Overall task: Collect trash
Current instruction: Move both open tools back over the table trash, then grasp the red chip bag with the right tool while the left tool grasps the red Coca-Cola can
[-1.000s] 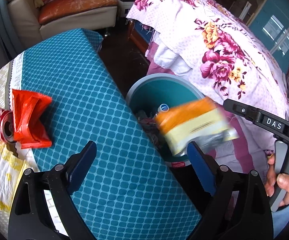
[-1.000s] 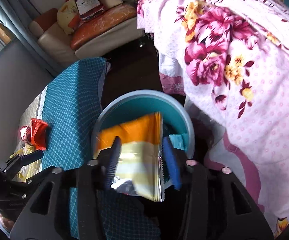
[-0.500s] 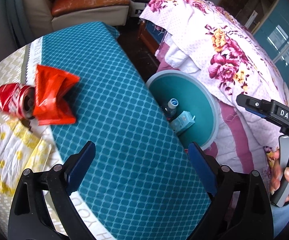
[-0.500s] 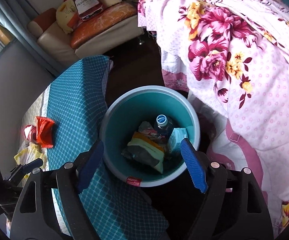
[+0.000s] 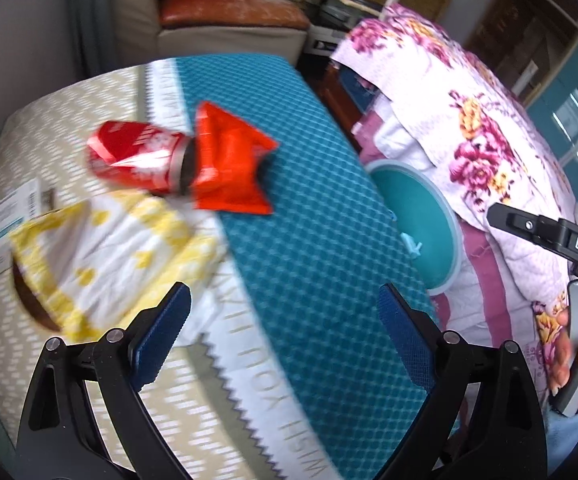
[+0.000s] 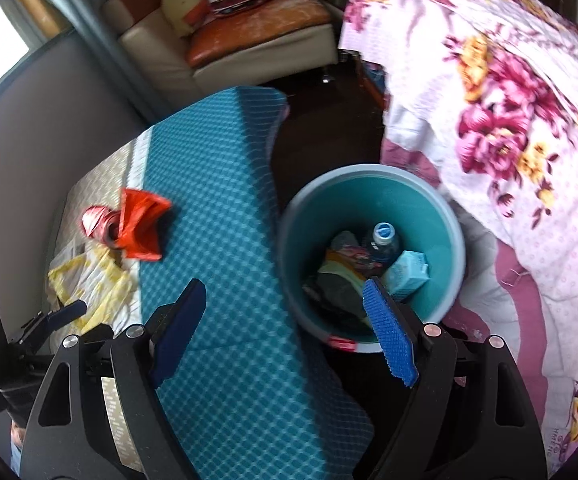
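Note:
A teal bin (image 6: 445, 232) stands on the floor beside the table; it holds a bottle (image 6: 385, 240), a light blue carton (image 6: 407, 274) and snack wrappers. The bin's rim also shows in the left wrist view (image 5: 451, 236). On the table lie a crushed red can (image 5: 137, 156), a red wrapper (image 5: 229, 170) and a yellow-and-white wrapper (image 5: 101, 256); the red wrapper (image 6: 141, 226) also shows in the right wrist view. My left gripper (image 5: 281, 336) is open and empty above the table, short of these. My right gripper (image 6: 285, 332) is open and empty over the bin's near edge.
The table has a teal checked cloth (image 5: 321, 240) over a beige one. A bed with a pink floral cover (image 6: 509, 120) stands right of the bin. A sofa (image 6: 249, 36) is at the back. A white label card (image 5: 1, 224) lies at the table's left.
The right gripper opened and dropped the orange-and-yellow snack bag into the bin, then shifted left. The left gripper swung left toward the can and wrappers on the table.

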`<control>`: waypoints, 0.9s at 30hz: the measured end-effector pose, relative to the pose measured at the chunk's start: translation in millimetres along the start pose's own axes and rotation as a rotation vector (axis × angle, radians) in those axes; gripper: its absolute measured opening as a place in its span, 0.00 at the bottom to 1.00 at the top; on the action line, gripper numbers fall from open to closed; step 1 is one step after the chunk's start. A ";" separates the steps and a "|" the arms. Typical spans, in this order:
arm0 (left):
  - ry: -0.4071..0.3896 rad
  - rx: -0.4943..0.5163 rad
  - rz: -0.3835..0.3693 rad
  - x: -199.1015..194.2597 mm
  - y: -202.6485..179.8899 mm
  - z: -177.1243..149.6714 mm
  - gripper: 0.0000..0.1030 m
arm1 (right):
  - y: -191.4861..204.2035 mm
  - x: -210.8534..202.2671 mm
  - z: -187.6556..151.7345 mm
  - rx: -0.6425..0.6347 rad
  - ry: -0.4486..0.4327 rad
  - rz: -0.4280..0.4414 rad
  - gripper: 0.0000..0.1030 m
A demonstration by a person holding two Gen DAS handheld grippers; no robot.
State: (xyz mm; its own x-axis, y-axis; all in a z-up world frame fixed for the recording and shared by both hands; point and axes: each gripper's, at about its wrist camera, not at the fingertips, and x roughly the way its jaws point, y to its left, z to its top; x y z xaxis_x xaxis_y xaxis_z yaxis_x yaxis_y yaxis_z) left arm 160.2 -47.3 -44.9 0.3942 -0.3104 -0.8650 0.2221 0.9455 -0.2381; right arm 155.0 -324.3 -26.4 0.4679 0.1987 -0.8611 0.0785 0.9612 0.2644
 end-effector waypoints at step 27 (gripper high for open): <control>-0.073 -0.223 0.081 -2.7 146.2 56.4 0.91 | 148.2 142.2 59.1 -0.124 0.262 0.176 0.75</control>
State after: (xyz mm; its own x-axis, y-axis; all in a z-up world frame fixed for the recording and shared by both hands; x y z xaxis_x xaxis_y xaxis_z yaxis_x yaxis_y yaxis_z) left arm 242.0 86.2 -52.5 0.4682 -0.2310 -0.8529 -0.0122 0.9634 -0.2676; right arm 285.2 -164.9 -84.0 0.2217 0.3905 -0.8935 -0.0987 0.9206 0.3779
